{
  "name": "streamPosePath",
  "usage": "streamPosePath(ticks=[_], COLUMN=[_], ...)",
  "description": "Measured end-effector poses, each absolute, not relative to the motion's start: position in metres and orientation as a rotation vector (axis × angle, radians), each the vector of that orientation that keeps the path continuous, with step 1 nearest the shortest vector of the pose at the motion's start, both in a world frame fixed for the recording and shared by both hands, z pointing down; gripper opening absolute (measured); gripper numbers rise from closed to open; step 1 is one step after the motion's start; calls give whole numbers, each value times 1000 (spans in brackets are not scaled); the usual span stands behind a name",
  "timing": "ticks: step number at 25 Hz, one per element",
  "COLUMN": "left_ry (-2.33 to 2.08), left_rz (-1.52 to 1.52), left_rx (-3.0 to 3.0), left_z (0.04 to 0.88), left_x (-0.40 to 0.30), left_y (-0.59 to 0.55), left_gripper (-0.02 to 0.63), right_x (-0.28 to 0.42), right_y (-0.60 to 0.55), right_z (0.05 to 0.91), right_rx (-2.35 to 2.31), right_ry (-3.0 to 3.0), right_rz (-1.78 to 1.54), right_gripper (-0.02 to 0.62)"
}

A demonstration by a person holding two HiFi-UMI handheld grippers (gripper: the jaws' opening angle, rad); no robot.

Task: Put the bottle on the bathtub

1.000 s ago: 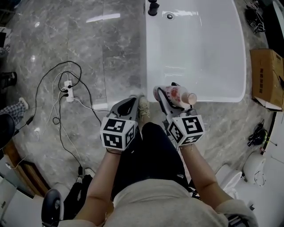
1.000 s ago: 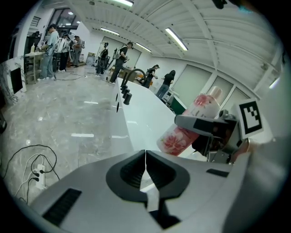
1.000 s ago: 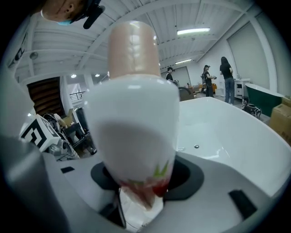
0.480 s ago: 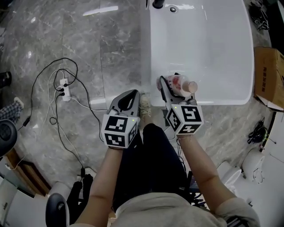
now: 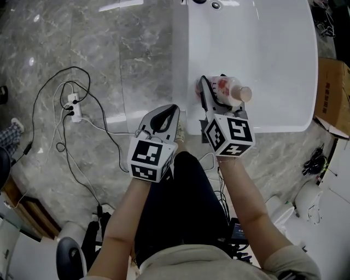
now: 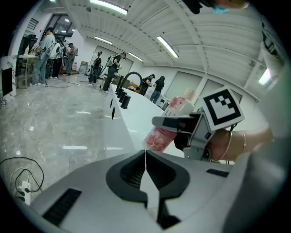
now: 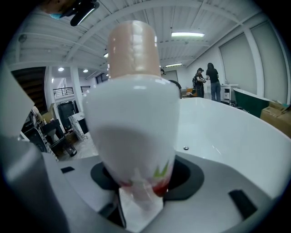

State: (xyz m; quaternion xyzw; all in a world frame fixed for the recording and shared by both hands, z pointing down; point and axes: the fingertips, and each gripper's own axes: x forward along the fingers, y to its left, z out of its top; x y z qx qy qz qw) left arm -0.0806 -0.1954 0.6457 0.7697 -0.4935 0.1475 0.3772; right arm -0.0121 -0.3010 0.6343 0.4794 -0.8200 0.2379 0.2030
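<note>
A white bottle (image 5: 229, 91) with a red-patterned label and a beige cap lies sideways in my right gripper (image 5: 214, 95), which is shut on it above the near rim of the white bathtub (image 5: 284, 65). In the right gripper view the bottle (image 7: 134, 113) fills the middle, cap pointing away, with the bathtub (image 7: 227, 132) beyond. My left gripper (image 5: 163, 119) is shut and empty, over the floor just left of the tub's corner. In the left gripper view, the left gripper (image 6: 145, 152) has its jaws together; the bottle (image 6: 166, 129) shows ahead to the right.
A power strip with black and white cables (image 5: 71, 106) lies on the grey marble floor at left. A cardboard box (image 5: 333, 93) stands right of the tub. A black faucet (image 5: 199, 1) sits at the tub's far end. People (image 6: 50, 50) stand in the background.
Both grippers have moved forward toward the tub; the right one with the bottle is now over the tub's near rim. The hold on the bottle is unchanged.
</note>
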Motion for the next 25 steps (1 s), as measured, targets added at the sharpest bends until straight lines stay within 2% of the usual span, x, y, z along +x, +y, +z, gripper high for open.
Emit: streamPosePath(ticks=[11,25], left_ry=[-1240,-1201], left_rz=[329,316], left_rx=[2013,1981], left_z=[650,662], left_x=[-82,-70], left_y=[-227,-215], left_gripper=[9,9], right_x=[-14,-26], right_y=[-303,-292], right_z=[644,645], right_rx=[1383,1281], right_ry=[-2282,-2342], right_rz=[630,596], right_gripper=[227,252])
